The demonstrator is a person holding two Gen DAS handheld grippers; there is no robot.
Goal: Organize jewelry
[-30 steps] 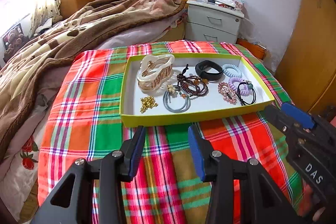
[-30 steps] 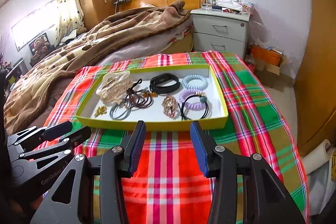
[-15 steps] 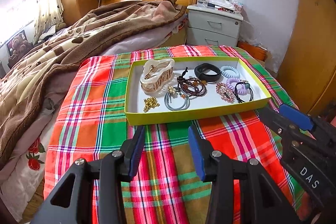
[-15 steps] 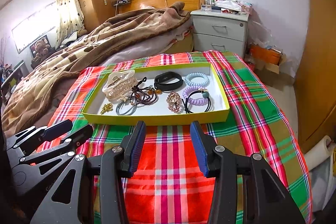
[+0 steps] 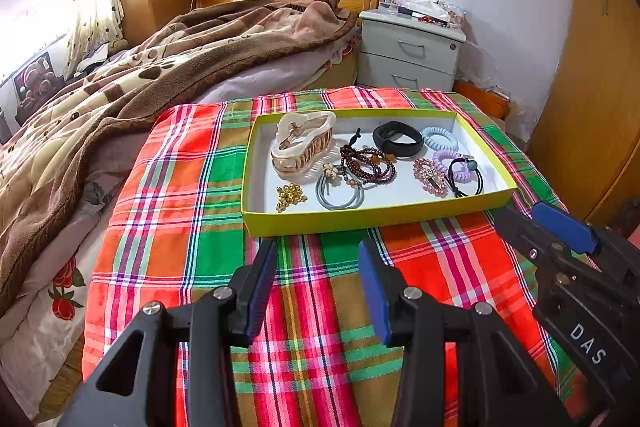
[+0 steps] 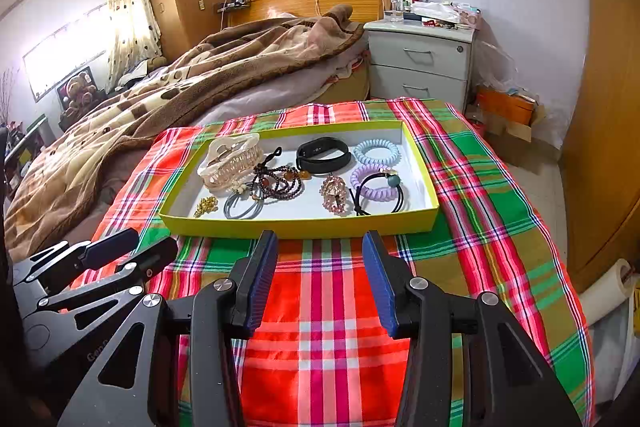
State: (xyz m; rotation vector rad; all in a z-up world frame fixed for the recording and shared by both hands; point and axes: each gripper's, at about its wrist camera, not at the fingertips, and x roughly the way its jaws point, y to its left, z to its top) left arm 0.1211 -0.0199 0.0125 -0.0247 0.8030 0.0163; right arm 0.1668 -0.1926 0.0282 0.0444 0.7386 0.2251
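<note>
The yellow tray (image 5: pixel 372 217) with the jewelry is set on the plaid cloth (image 5: pixel 172 227) on the bed. Both the left tool (image 5: pixel 318 269) and the right tool (image 6: pixel 320 259) are held spread wide, with nothing pinched, just before the tray. One small piece should be picked slowly, so the tangled bead bracelet (image 6: pixel 278 183) is not dragged along. What the gold bits (image 5: pixel 290 195) are cannot be made out.

Bright daylight from the blown-out window (image 5: pixel 24 31) (left), sharp focus, fisheye-bent edges.
</note>
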